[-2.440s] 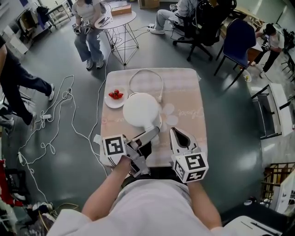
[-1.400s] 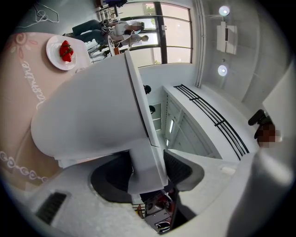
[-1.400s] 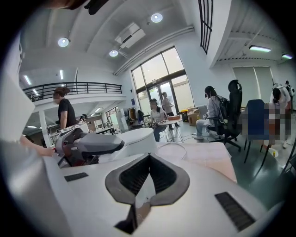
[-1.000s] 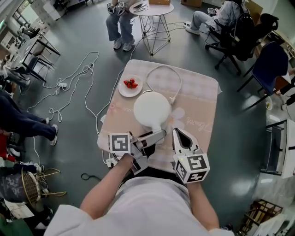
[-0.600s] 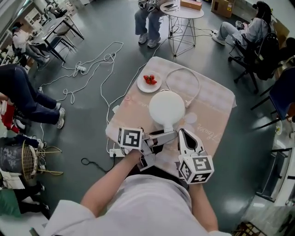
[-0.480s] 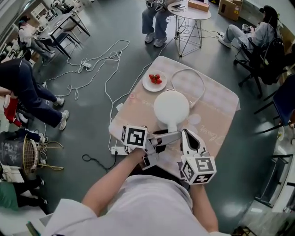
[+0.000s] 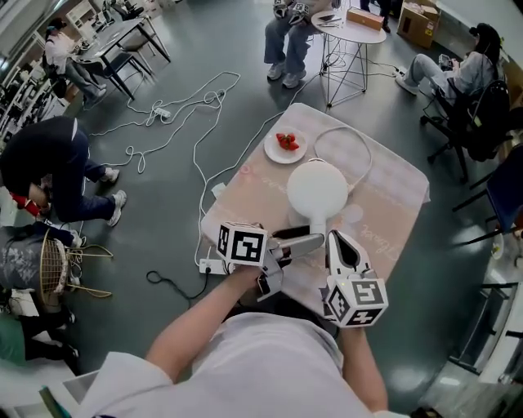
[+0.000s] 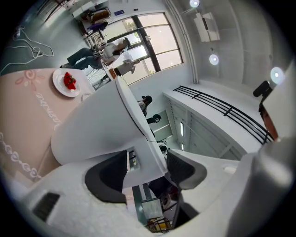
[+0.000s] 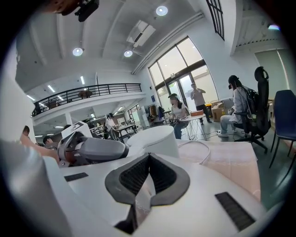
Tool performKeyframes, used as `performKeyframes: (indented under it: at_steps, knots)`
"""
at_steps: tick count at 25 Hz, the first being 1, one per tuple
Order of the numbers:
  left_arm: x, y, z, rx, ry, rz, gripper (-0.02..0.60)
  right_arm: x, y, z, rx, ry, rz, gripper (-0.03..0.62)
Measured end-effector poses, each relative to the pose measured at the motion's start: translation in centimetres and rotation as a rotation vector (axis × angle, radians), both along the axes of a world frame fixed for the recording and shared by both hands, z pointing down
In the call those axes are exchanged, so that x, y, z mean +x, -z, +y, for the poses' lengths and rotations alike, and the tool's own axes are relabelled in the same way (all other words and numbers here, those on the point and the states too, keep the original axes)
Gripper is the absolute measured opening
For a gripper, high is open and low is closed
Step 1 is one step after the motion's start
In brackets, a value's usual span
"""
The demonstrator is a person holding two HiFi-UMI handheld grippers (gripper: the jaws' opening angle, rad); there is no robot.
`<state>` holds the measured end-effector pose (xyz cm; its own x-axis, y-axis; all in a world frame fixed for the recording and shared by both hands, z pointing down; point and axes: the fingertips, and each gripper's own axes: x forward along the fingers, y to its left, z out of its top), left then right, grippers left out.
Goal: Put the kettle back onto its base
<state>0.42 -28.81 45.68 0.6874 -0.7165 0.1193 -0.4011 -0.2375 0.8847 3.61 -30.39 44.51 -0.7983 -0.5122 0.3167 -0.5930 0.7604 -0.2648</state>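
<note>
The white kettle (image 7: 317,188) stands upright in the middle of the pink-clothed table (image 7: 392,204), and whatever is under it is hidden by its body. My left gripper (image 7: 309,240) reaches in level from the left. Its jaws are opening, with the kettle's handle (image 8: 138,139) between them and a gap showing at one pad. The kettle body (image 8: 92,125) fills the left gripper view. My right gripper (image 7: 337,241) is shut and empty, just right of the handle. In the right gripper view the kettle (image 9: 155,139) stands straight ahead, the left gripper (image 9: 97,150) beside it.
A plate of strawberries (image 7: 286,145) sits at the table's far left corner, and a white cable (image 7: 359,147) loops behind the kettle. Cords (image 7: 188,106) and a power strip (image 7: 208,265) lie on the floor at left. People sit beyond at a round table (image 7: 347,20).
The head camera has swung, so the table now sits further right in view. The kettle keeps its spot on the cloth. The left gripper has rolled slightly at the handle; the right has stayed still.
</note>
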Motion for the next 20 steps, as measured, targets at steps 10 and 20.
performKeyframes:
  at_steps: [10, 20]
  knots:
    - [-4.3, 1.0, 3.9, 0.074, 0.131, -0.161, 0.25, 1.1, 1.3, 2.1, 0.021, -0.118, 0.0, 0.005]
    - [-4.9, 1.5, 8.8, 0.149, 0.124, -0.372, 0.117, -0.7, 2.6, 8.4, 0.066, -0.125, 0.012, 0.005]
